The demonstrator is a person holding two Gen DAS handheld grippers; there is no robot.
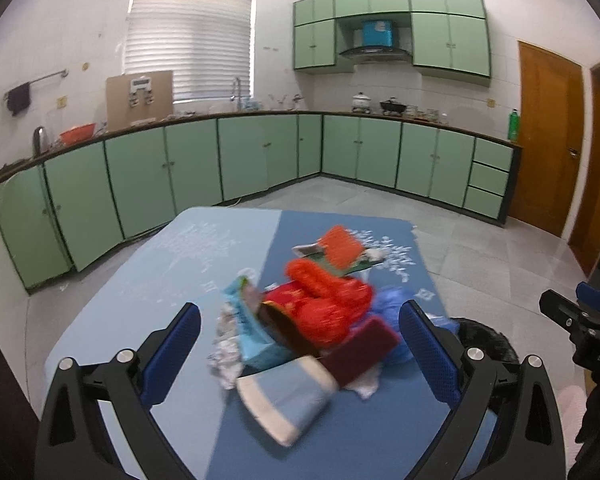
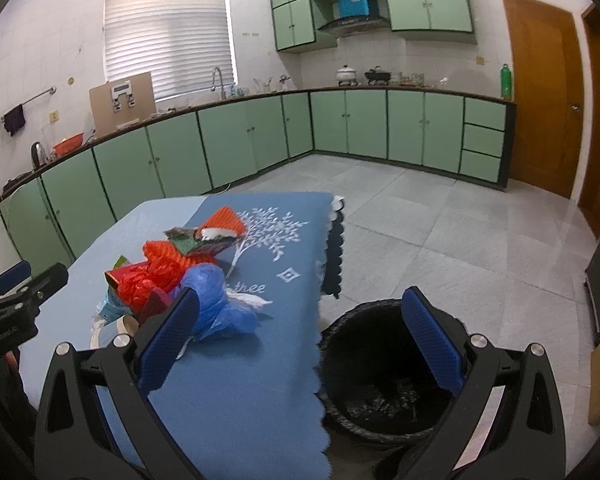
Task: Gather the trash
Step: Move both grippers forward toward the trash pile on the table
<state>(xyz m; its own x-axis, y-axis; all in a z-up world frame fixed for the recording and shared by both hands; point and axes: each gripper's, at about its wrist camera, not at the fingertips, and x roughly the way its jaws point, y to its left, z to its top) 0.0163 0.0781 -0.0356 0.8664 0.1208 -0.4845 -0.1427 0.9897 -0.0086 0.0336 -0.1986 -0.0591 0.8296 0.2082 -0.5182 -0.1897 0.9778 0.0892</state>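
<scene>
left gripper (image 1: 300,344): jaws spread wide and empty, hovering over the near side of the trash heap; nothing sits between the blue pads.
trash heap (image 1: 312,312): all of it lies bunched on the blue tablecloth (image 1: 160,272), none of it lifted.
left of heap: a light blue snack packet (image 1: 252,332) and crumpled white paper (image 1: 224,360), touching each other.
front of heap: a pale blue folded pack (image 1: 284,396) nearest the camera, with a maroon sponge-like block (image 1: 360,348) just behind it.
middle of heap: red crinkled wrapping (image 1: 324,304) piled on top; an orange ridged piece (image 1: 340,248) lies farther back on a green wrapper.
right of heap: a blue plastic bag (image 2: 216,304) at the edge nearest the bin.
right gripper (image 2: 300,344): jaws likewise wide apart, holding nothing, poised over the table edge and the bin.
bin (image 2: 384,372): black-lined, on the floor just beside the table; what is inside is too dark to make out.
progress: judged early; the visible trash is on the table, so nearly all the collecting remains.
</scene>
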